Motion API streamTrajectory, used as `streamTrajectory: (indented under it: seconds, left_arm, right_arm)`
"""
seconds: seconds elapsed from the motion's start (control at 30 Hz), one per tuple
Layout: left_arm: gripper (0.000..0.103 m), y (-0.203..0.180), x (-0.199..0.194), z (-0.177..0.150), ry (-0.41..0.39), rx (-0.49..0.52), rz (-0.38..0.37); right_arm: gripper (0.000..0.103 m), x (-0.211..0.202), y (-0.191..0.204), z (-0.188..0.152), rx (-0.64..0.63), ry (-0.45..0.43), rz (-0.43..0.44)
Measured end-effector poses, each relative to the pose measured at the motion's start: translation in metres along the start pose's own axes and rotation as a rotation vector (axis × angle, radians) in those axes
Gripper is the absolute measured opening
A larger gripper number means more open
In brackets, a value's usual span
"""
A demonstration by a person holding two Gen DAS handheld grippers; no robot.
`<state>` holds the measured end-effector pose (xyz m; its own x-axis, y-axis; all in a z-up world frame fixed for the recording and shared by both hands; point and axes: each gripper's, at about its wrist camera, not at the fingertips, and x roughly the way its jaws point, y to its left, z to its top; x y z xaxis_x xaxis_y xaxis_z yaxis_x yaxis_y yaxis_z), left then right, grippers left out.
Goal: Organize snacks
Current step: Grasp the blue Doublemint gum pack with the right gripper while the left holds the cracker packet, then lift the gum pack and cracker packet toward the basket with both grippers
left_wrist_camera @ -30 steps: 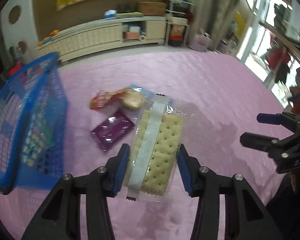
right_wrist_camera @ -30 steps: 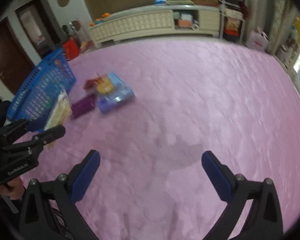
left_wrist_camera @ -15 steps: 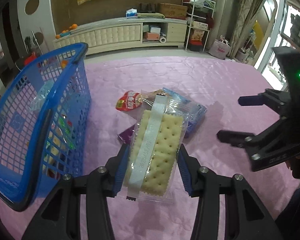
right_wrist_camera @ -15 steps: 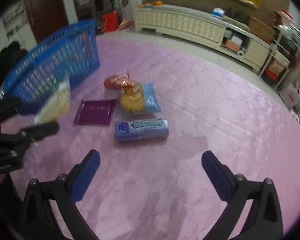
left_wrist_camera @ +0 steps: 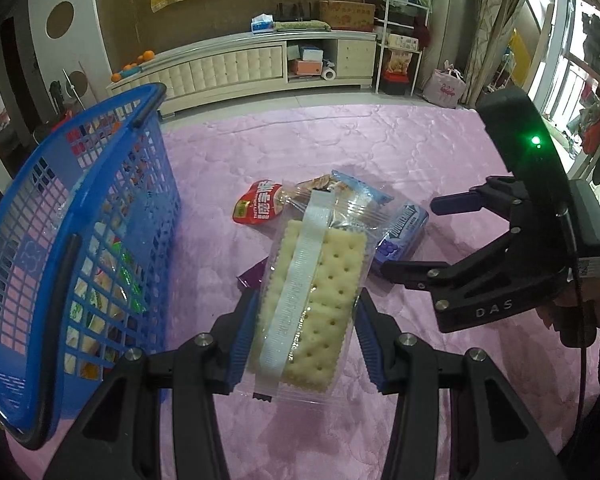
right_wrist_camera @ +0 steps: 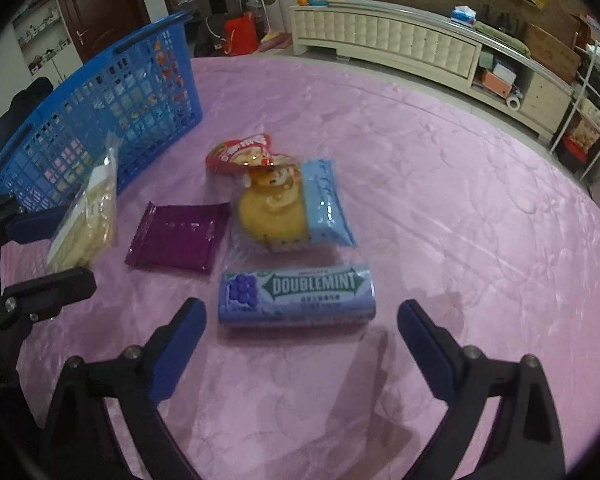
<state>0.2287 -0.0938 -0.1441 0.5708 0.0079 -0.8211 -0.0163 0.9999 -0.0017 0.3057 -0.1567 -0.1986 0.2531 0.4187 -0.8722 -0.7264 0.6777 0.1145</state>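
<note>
**Cracker pack carried up beside the basket**

The cracker pack point(left_wrist_camera: 308, 304) stays clamped in the left gripper point(left_wrist_camera: 306, 320), lifted off the pink cloth point(right_wrist_camera: 440, 184) and now nearer the blue basket point(left_wrist_camera: 80, 240). The right gripper point(right_wrist_camera: 300, 340), jaws apart, has closed in on the Doublemint pack point(right_wrist_camera: 296, 294), which seems to lie just ahead of its fingertips.
</note>
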Motion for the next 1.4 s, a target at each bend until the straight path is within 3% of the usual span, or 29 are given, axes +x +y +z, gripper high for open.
streamTrajectory:
  seconds: [0.13,0.33,0.6,0.83,1.07,1.4]
  left_arm:
    - [0.045,-0.002,0.003,0.000,0.008,0.010,0.002]
    - [0.045,-0.001,0.004,0.001,0.013,0.010,0.004]
    - [0.045,0.002,-0.007,0.006,-0.004,-0.007,-0.017]
    - [0.045,0.004,-0.045,0.009,-0.065,-0.028,-0.037]
    - [0.045,0.011,-0.106,0.011,-0.177,-0.035,-0.043]
    - [0.045,0.057,-0.176,0.020,-0.300,-0.031,-0.012]
  right_arm:
    - [0.086,0.008,0.000,0.002,-0.008,0.021,0.004]
    - [0.084,0.010,0.004,0.000,-0.031,0.013,-0.034]
    - [0.083,-0.006,0.007,-0.007,0.002,-0.009,-0.003]
    - [0.083,-0.067,0.030,-0.004,-0.012,-0.081,-0.049]
    - [0.083,-0.129,0.066,0.002,-0.047,-0.154,-0.096]
    - [0.083,-0.186,0.124,0.036,-0.095,-0.268,-0.099]
